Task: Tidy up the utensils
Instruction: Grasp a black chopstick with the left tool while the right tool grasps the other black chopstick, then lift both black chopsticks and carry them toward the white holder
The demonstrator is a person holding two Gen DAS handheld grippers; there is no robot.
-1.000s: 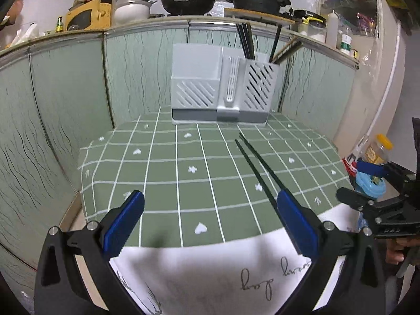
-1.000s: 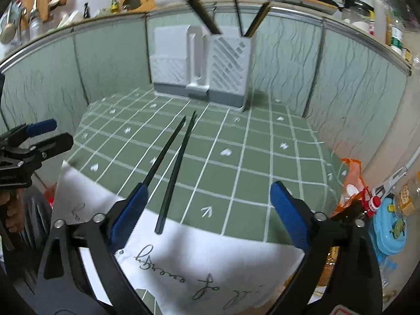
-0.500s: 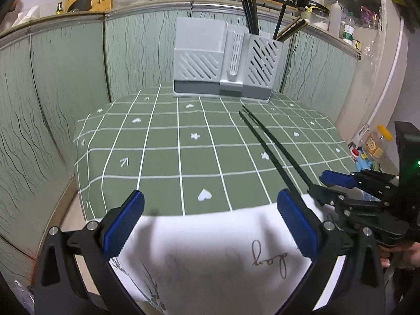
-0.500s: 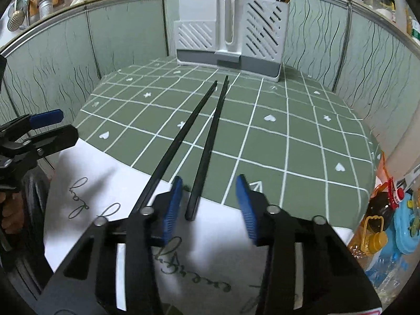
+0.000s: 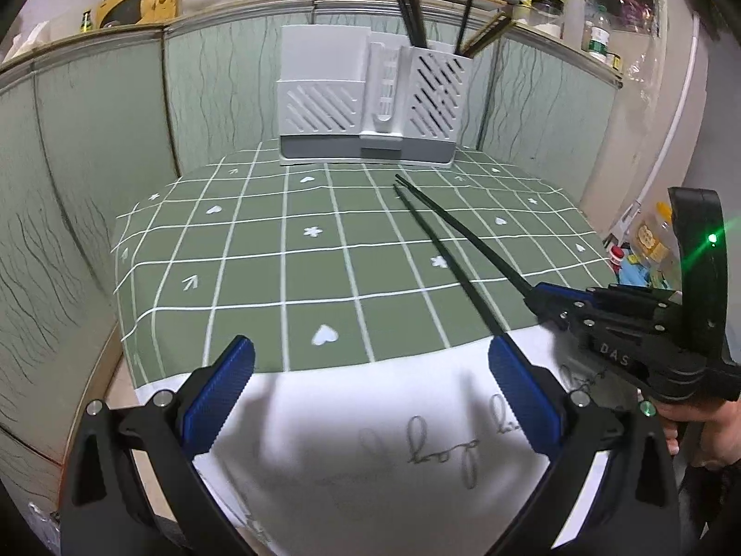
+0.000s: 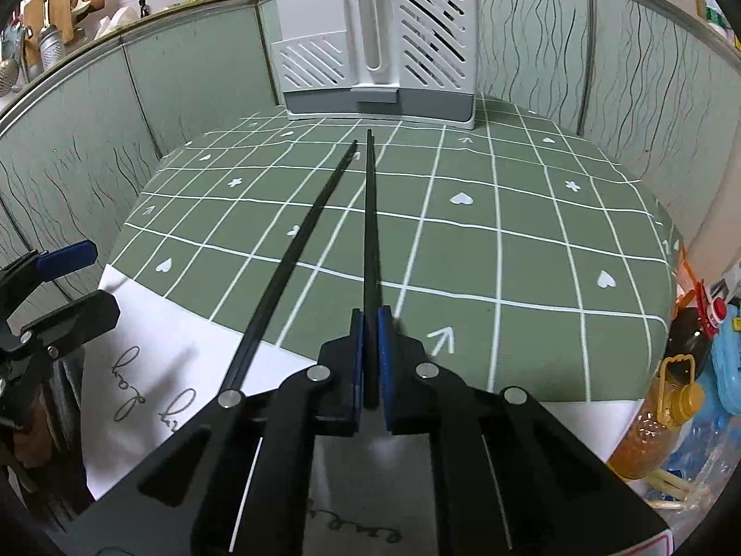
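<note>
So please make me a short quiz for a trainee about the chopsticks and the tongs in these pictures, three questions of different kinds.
1. True or false: the right tongs are shut on both black chopsticks.
2. Which compartment of the white utensil holder already holds chopsticks? A. the left one B. the right one C. the narrow middle one
3. Fill in: the left tongs stand ____ over the white cloth, with nothing between them.

Key: 1 false, they pinch only the right chopstick; the left chopstick lies free beside them. 2 B. 3 open.
</note>
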